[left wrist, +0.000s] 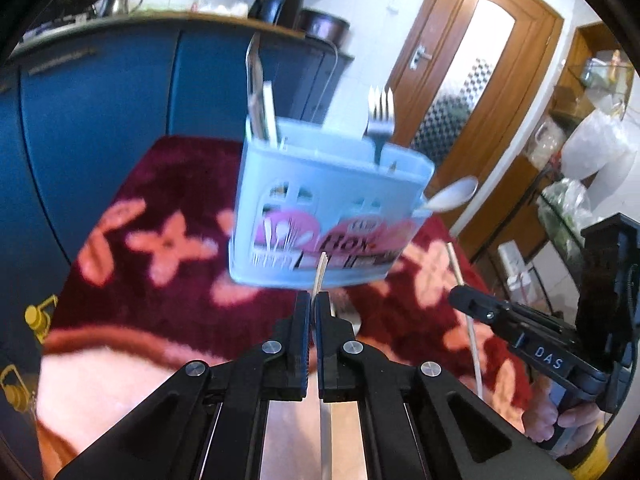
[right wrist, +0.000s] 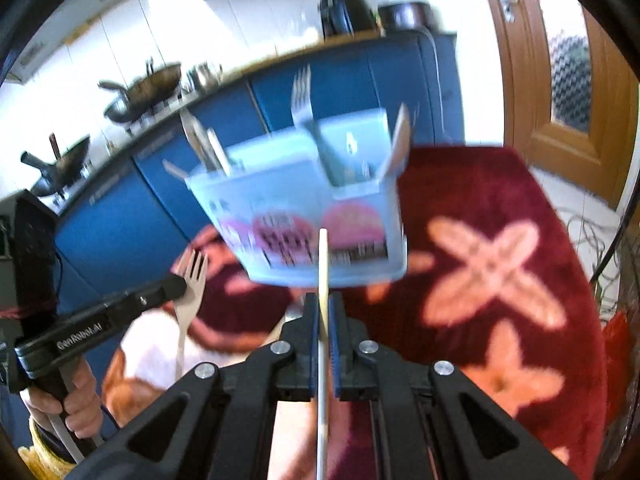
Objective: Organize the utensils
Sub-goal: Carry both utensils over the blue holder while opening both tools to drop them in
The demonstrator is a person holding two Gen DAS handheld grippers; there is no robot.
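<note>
A light blue plastic utensil holder (left wrist: 328, 204) stands on the dark red flowered cloth (left wrist: 160, 264); it also shows in the right wrist view (right wrist: 304, 216). It holds a metal fork (left wrist: 380, 120), knives (left wrist: 260, 92) and a white spoon (left wrist: 454, 194). My left gripper (left wrist: 314, 300) is shut on a pale wooden fork, edge-on here (left wrist: 321, 276), tines visible in the right wrist view (right wrist: 192, 280). My right gripper (right wrist: 324, 300) is shut on a thin pale utensil (right wrist: 323, 264), seen as a stick in the left wrist view (left wrist: 464, 296). Both hover just before the holder.
Blue kitchen cabinets (left wrist: 100, 120) run behind the table, with woks (right wrist: 140, 92) and a dark appliance (left wrist: 272, 0) on the counter. A wooden door (left wrist: 460, 80) is at the right. Bags and shelves (left wrist: 592, 148) stand at the far right.
</note>
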